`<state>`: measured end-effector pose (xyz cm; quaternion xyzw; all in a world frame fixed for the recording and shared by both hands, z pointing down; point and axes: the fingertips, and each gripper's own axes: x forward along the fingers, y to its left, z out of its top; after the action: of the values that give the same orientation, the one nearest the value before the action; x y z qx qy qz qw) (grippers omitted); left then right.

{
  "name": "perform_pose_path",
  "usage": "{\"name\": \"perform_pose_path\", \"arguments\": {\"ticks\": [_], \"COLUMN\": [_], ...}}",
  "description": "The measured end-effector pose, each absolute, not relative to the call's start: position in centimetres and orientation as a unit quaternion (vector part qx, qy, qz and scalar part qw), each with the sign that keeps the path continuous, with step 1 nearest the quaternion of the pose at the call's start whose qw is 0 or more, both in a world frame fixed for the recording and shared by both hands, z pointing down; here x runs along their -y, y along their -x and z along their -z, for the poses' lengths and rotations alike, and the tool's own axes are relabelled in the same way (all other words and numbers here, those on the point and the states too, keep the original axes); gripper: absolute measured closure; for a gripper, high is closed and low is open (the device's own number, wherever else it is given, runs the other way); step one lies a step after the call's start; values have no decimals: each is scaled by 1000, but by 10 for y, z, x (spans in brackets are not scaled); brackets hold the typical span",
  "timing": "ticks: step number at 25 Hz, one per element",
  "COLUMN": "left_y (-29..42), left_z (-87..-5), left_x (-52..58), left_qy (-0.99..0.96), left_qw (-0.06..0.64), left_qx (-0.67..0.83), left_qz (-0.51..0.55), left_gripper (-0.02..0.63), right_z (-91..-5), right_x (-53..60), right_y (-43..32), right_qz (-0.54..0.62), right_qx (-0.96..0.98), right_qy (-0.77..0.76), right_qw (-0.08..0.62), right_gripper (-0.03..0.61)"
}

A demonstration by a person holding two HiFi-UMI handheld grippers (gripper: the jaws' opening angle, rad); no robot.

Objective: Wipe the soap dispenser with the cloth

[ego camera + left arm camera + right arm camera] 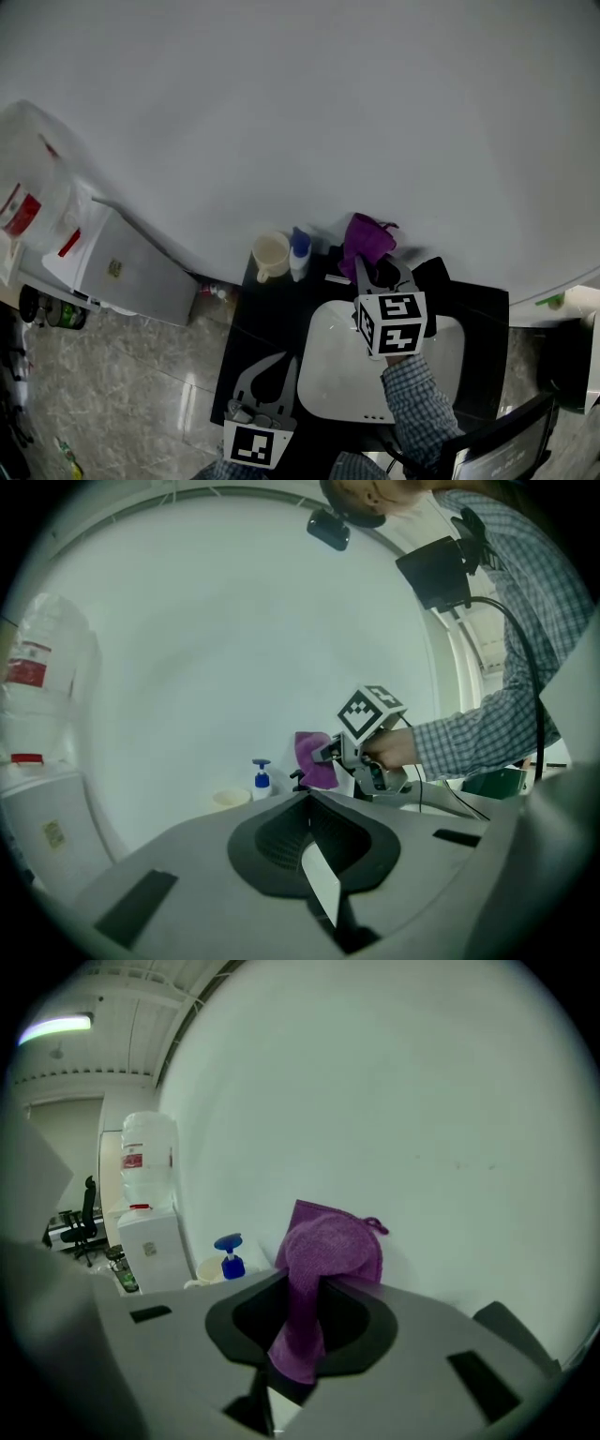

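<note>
Cloth [367, 240], one, purple, pinched in right tool [373, 270] with jaws closed on it, held at 12 o'clock of white sink [323, 323]; droops between the jaws in right gripper view, small loop at top corner. One soap dispenser [300, 253], white with blue pump, upright on dark surface [242, 328] at 11 o'clock of sink, apart from cloth at its 3 o'clock. One cream cup [270, 255] just beside soap dispenser at its 9 o'clock. Left tool [284, 359] at 7 o'clock of sink, jaws together on nothing. Two marker cubes [392, 323], black-and-white squares, no letters. One water bottle [33, 178] at far 9 o'clock, red label, print too small to read.
</note>
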<state>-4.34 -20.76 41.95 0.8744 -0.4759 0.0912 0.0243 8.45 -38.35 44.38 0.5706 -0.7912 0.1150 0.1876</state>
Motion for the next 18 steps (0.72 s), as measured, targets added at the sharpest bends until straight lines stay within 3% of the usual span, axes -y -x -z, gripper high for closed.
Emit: {"name": "perform_pose_path", "arguments": {"ticks": [3, 6, 18], "left_y": [48, 56, 58], "left_z": [-421, -424, -433], "left_x": [205, 204, 197], "left_qy": [-873, -861, -855], "left_qw": [18, 57, 70], "left_qx": [477, 499, 507], "left_qz": [-101, -81, -88], "left_gripper": [612, 612, 612], "right_z": [-465, -483, -540], "right_x": [385, 380, 363], "right_y": [-78, -69, -46], "right_qz": [-109, -85, -87], "right_qx": [788, 785, 795], "right_qy": [-567, -562, -529], "right_qw": [214, 245, 283], "right_gripper": [500, 500, 500]}}
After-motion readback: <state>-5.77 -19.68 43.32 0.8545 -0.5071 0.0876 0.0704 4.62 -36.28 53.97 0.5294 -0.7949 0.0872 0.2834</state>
